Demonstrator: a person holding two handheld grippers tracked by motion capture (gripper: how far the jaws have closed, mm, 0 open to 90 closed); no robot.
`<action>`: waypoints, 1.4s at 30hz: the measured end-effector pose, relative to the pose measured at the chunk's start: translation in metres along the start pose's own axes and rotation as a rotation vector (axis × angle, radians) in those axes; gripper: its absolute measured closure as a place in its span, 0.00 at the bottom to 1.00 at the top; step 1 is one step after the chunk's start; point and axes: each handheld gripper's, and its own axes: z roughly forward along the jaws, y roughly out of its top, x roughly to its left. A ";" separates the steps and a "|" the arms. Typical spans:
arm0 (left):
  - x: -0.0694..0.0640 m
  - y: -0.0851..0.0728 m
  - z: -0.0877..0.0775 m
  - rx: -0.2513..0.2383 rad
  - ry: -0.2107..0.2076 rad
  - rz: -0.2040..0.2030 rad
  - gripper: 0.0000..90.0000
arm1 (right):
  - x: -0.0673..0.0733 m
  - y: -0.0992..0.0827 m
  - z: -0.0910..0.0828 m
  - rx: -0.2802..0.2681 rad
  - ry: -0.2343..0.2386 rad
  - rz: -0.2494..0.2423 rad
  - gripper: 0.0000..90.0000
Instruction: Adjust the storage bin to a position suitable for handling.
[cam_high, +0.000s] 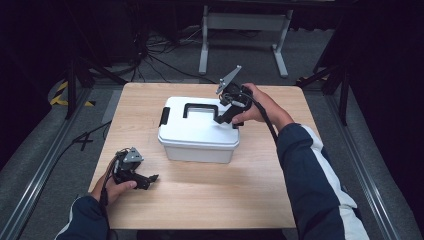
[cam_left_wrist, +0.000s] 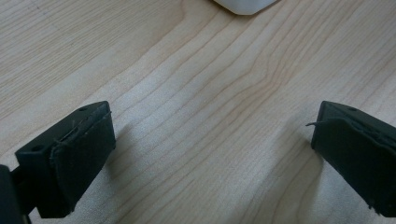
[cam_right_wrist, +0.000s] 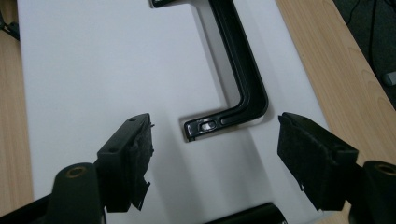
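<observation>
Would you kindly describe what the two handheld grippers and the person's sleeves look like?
Both grippers are black. The left gripper and right gripper each carry a grey three-cornered plate. In the gripper views, the fingers end in blocky black pads with frayed edges. A black cable trails from the right one. The sleeves are dark navy with a white stripe.

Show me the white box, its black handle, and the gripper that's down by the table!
white box (cam_high: 200, 135): high view, on the bare lid.
black handle (cam_right_wrist: 245, 88): right gripper view, on the long bar.
left gripper (cam_high: 151, 178): high view, between its fingertips, near the table's front left.
</observation>
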 end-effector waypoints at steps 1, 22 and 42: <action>0.000 0.000 0.000 -0.001 0.000 -0.003 0.00 | -0.002 0.002 0.003 0.007 0.003 0.002 0.30; -0.001 -0.001 -0.001 0.002 -0.006 -0.007 0.00 | -0.008 0.016 0.015 0.074 0.079 -0.024 0.29; -0.001 -0.001 -0.001 0.002 -0.006 -0.008 0.00 | -0.014 0.019 0.018 0.111 0.101 0.005 0.30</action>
